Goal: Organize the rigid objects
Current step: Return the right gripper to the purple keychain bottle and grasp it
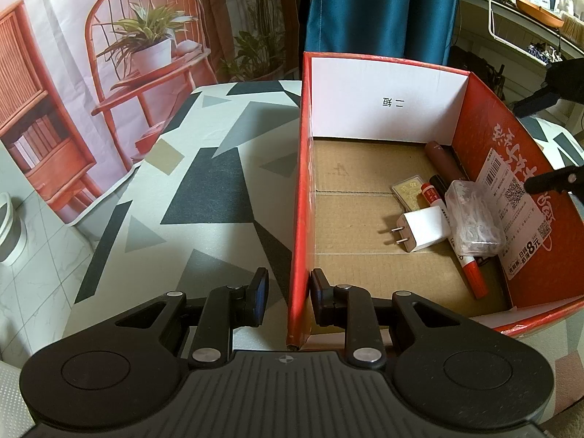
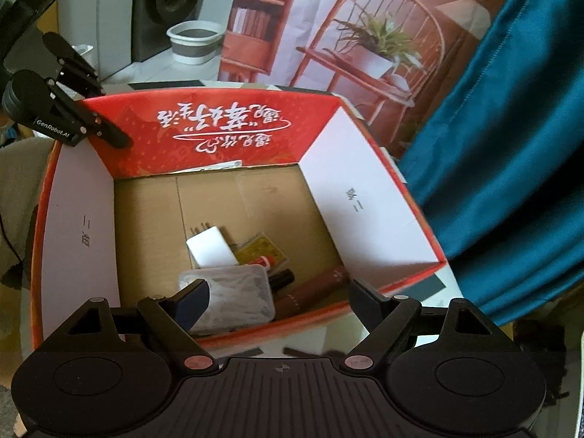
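Observation:
A red cardboard box (image 1: 301,182) stands on the patterned table. Inside lie a white plug adapter (image 1: 425,233), a clear plastic case (image 1: 474,219), a red marker (image 1: 471,273), a brown tube (image 1: 447,162) and a gold card (image 1: 407,191). My left gripper (image 1: 289,294) straddles the box's left wall near its front corner, fingers slightly apart on either side of it. My right gripper (image 2: 281,301) is open and empty above the box's near wall (image 2: 292,323), over the clear case (image 2: 237,292) and brown tube (image 2: 314,290). The left gripper also shows in the right wrist view (image 2: 91,124) at the box's far corner.
The table (image 1: 204,189) has a grey, black and white geometric cloth. A printed backdrop with a chair and plant hangs behind. A teal curtain (image 2: 511,146) hangs beside the box. A white and grey basin (image 2: 195,42) sits on the floor.

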Action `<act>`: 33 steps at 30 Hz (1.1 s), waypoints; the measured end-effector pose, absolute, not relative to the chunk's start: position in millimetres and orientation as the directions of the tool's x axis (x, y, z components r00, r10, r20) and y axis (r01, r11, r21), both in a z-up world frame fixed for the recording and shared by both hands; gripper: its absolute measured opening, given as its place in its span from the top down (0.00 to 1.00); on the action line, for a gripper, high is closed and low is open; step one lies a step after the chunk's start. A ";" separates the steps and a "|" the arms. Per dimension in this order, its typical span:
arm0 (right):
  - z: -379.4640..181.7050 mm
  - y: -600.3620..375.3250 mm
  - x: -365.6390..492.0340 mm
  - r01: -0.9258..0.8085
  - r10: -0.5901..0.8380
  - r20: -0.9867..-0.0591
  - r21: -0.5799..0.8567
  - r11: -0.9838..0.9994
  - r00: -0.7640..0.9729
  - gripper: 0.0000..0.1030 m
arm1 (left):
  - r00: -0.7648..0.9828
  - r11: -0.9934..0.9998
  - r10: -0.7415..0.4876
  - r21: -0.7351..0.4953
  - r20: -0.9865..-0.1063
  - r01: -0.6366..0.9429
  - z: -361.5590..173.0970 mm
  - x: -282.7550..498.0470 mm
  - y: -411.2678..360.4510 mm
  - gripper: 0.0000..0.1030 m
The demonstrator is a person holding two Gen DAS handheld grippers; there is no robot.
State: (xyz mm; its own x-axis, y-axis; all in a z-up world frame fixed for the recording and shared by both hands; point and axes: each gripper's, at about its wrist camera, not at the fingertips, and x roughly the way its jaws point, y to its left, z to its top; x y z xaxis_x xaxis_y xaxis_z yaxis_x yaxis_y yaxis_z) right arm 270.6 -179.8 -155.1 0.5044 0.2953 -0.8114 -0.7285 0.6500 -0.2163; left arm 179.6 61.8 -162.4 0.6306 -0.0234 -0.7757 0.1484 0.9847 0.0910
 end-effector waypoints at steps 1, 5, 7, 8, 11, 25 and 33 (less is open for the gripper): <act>-153.0 -182.5 270.0 -0.723 0.297 -0.808 -0.215 0.656 0.509 0.21 | 0.631 0.985 -0.023 0.091 -0.776 0.148 -162.3 179.7 61.9 0.73; -142.4 -198.2 270.0 -0.695 0.299 -0.785 -0.221 0.684 0.543 0.21 | 0.631 0.985 -0.023 0.091 -0.776 0.148 -162.3 179.7 61.9 0.73; -134.9 -211.9 273.6 -0.662 0.291 -0.769 -0.219 0.717 0.569 0.21 | 0.631 0.985 -0.023 0.091 -0.776 0.149 -162.3 179.7 61.9 0.73; -131.8 -218.8 275.4 -0.644 0.286 -0.761 -0.216 0.734 0.582 0.21 | 0.630 0.985 -0.023 0.092 -0.776 0.149 -162.4 179.7 61.7 0.73; -126.5 -241.6 281.5 -0.584 0.260 -0.742 -0.211 0.784 0.618 0.21 | 0.631 0.985 -0.023 0.091 -0.776 0.148 -162.3 179.7 61.9 0.73; -201.3 -310.2 311.6 -0.263 0.097 -0.777 -0.091 0.960 0.622 0.06 | 0.632 0.985 -0.021 0.094 -0.775 0.147 -162.6 178.9 63.7 0.73; -247.7 -330.7 324.9 -0.102 0.073 -0.829 0.020 0.995 0.555 0.00 | 0.629 0.985 -0.020 0.094 -0.778 0.147 -162.8 179.2 63.8 0.73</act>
